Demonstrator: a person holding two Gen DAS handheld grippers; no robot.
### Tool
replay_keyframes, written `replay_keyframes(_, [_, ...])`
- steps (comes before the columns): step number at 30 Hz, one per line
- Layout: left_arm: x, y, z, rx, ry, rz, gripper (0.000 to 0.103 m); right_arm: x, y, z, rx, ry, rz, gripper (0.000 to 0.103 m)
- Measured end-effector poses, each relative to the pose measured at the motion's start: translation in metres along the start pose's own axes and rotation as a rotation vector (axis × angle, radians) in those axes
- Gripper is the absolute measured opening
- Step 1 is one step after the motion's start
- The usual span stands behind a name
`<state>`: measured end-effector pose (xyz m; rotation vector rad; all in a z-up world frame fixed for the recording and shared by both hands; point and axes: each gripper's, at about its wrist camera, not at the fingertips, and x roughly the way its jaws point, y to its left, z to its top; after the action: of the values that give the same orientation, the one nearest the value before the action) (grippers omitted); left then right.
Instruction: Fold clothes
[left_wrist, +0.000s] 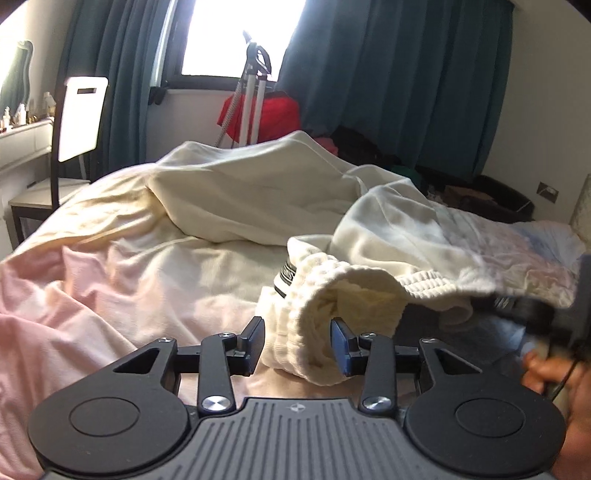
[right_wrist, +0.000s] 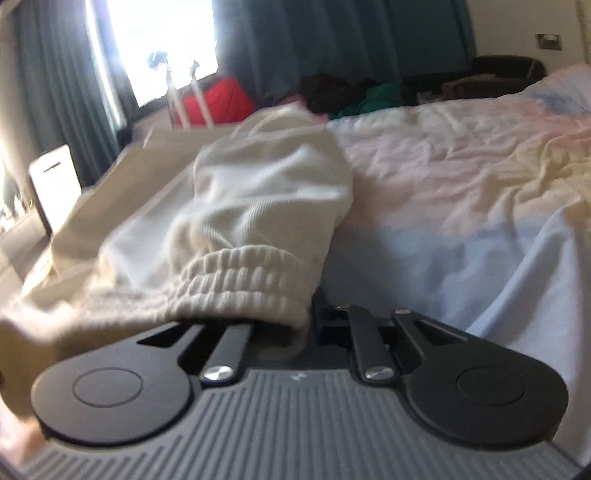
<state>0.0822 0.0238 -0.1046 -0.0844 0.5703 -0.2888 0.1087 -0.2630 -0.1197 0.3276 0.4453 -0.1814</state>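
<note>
Cream sweatpants (left_wrist: 258, 192) lie spread across the bed, legs pointing away toward the window. Their ribbed elastic waistband (left_wrist: 314, 295) curls up in front of my left gripper (left_wrist: 298, 341). That gripper is open, with a fold of the waistband sitting between its fingers. At the right edge, my right gripper (left_wrist: 535, 310) holds the other end of the waistband lifted off the bed. In the right wrist view the waistband (right_wrist: 240, 280) drapes over my right gripper (right_wrist: 306, 317), which is shut on it. Its left finger is hidden under the cloth.
The bed has a rumpled pink, cream and pale blue sheet (left_wrist: 74, 280). A white chair (left_wrist: 83, 118) stands to the left of the bed. A red bag (left_wrist: 277, 114) and a white stand sit under the window. A person's hand (left_wrist: 546, 373) shows at the right.
</note>
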Motion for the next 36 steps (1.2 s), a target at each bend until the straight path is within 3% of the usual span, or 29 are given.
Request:
replay_keyframes(4, [0.004, -0.011, -0.005, 0.024, -0.01, -0.012, 0.045, -0.046, 0.006, 0.028, -0.065, -0.13, -0.042, 0.01])
replay_keyframes(5, [0.003, -0.015, -0.007, 0.042, -0.013, -0.005, 0.045, -0.055, 0.002, 0.032, -0.072, -0.128, -0.047, 0.01])
replay_keyframes(8, [-0.003, -0.029, -0.011, 0.109, -0.021, 0.02, 0.05, -0.081, -0.01, 0.041, -0.085, -0.093, -0.058, 0.01])
replay_keyframes(12, [-0.01, -0.045, -0.017, 0.186, -0.027, 0.036, 0.049, -0.115, -0.027, 0.053, -0.102, -0.047, -0.072, 0.01])
replay_keyframes(14, [-0.012, -0.05, -0.022, 0.214, -0.022, 0.045, 0.049, -0.113, -0.045, 0.045, -0.038, 0.078, -0.051, 0.011])
replay_keyframes(19, [-0.012, -0.06, -0.034, 0.298, -0.03, 0.089, 0.048, -0.118, -0.066, 0.025, 0.118, 0.205, -0.014, 0.012])
replay_keyframes(22, [-0.011, -0.064, -0.038, 0.342, -0.036, 0.103, 0.05, -0.132, -0.059, 0.028, 0.124, 0.164, 0.008, 0.012])
replay_keyframes(24, [-0.008, -0.068, -0.04, 0.382, -0.049, 0.119, 0.057, -0.141, -0.058, 0.03, 0.118, 0.117, 0.022, 0.014])
replay_keyframes(25, [-0.006, -0.07, -0.041, 0.403, -0.056, 0.127, 0.059, -0.144, -0.06, 0.031, 0.134, 0.095, 0.03, 0.017])
replay_keyframes(27, [0.001, -0.075, -0.042, 0.442, -0.067, 0.145, 0.077, -0.14, -0.071, 0.032, 0.195, 0.081, 0.045, 0.034])
replay_keyframes(29, [0.009, -0.079, -0.041, 0.47, -0.085, 0.172, 0.082, -0.134, -0.082, 0.032, 0.264, 0.083, 0.052, 0.057])
replay_keyframes(31, [0.015, -0.08, -0.037, 0.452, -0.124, 0.203, 0.081, -0.128, -0.093, 0.03, 0.334, 0.087, 0.064, 0.059])
replay_keyframes(32, [0.017, -0.078, -0.032, 0.415, -0.141, 0.211, 0.078, -0.125, -0.098, 0.029, 0.367, 0.092, 0.071, 0.059])
replay_keyframes(34, [0.019, -0.07, -0.022, 0.318, -0.159, 0.191, 0.062, -0.115, -0.106, 0.025, 0.428, 0.11, 0.075, 0.059])
replay_keyframes(36, [0.017, -0.058, -0.012, 0.215, -0.168, 0.152, 0.024, -0.105, -0.113, 0.022, 0.486, 0.128, 0.079, 0.059])
